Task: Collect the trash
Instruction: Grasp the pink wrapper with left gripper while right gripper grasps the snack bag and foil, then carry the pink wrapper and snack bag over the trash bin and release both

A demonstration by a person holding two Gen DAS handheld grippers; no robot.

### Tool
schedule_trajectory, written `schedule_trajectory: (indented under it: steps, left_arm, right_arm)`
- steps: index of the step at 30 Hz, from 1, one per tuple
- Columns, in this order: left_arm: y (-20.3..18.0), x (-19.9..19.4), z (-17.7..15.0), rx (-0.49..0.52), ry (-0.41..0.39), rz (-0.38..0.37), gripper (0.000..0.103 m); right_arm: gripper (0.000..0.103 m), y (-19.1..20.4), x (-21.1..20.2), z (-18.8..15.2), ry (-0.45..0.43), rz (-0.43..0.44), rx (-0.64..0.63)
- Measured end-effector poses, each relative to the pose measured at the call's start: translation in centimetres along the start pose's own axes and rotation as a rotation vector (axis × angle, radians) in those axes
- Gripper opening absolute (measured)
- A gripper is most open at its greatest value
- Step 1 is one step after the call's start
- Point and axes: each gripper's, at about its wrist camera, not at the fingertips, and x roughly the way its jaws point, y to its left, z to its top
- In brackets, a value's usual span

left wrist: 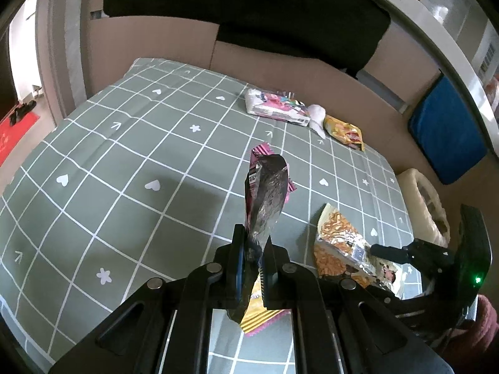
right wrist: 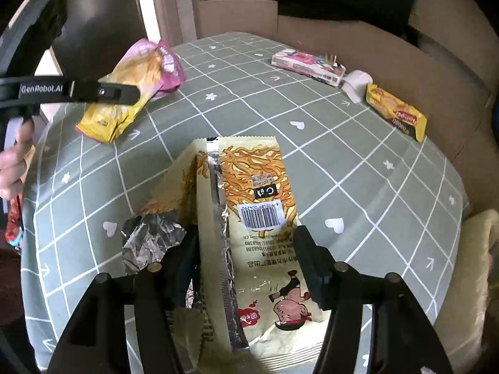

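Your left gripper (left wrist: 252,258) fills the bottom of the left wrist view, jaws pinched narrow on a pink wrapper (left wrist: 265,193) that stands up from them, silver inside facing the lens, its yellow end hanging below the jaws. Under it lies the worktop (left wrist: 124,162), covered in a green grid cloth. To the right, at lower right of that frame, a noodle bag (left wrist: 340,243) lies flat with your right gripper (left wrist: 379,251) at its foil edge. Farther up and right sit a tissue pack (left wrist: 274,106), a white wad (left wrist: 318,117) touching it, and a yellow packet (left wrist: 344,132) just beside the wad. A cream cushion (left wrist: 424,199) sits off the worktop's right edge, a blue bag (left wrist: 446,131) above it.

In the right wrist view, your left gripper (right wrist: 134,93) shows at upper left, holding the pink wrapper (right wrist: 140,84) above the cloth. At bottom centre your right gripper (right wrist: 246,249) has its jaws wide, one on either side of the noodle bag (right wrist: 259,218), which lies barcode up with crumpled foil at its left. You cannot tell whether they touch it. At upper right are the tissue pack (right wrist: 307,64), wad (right wrist: 355,84) and yellow packet (right wrist: 396,112).
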Motion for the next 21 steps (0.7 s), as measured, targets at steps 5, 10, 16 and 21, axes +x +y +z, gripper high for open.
schedule_trajectory:
  steps: [5,10,16,21]
  left_arm:
    - [-1.6,-1.0,0.2,0.042,-0.029,0.006,0.008]
    - [-4.2,-3.0,0.7,0.101,-0.098,0.007,0.008]
    - [-8.7,-6.4,1.9,0.186,-0.207,-0.009,0.008]
    - [-14.0,-9.8,3.5,0.263,-0.302,-0.057,0.008]
  right_arm:
    - [0.009,0.8,-1.5,0.2,-0.021,-0.046,-0.045]
    - [0.006,0.2,-5.8,0.6,-0.13,-0.073,-0.026]
    - [0.006,-3.0,-12.2,0.7,-0.26,-0.096,0.11]
    - [0.006,-5.8,-17.2,0.4,-0.365,-0.152,0.185]
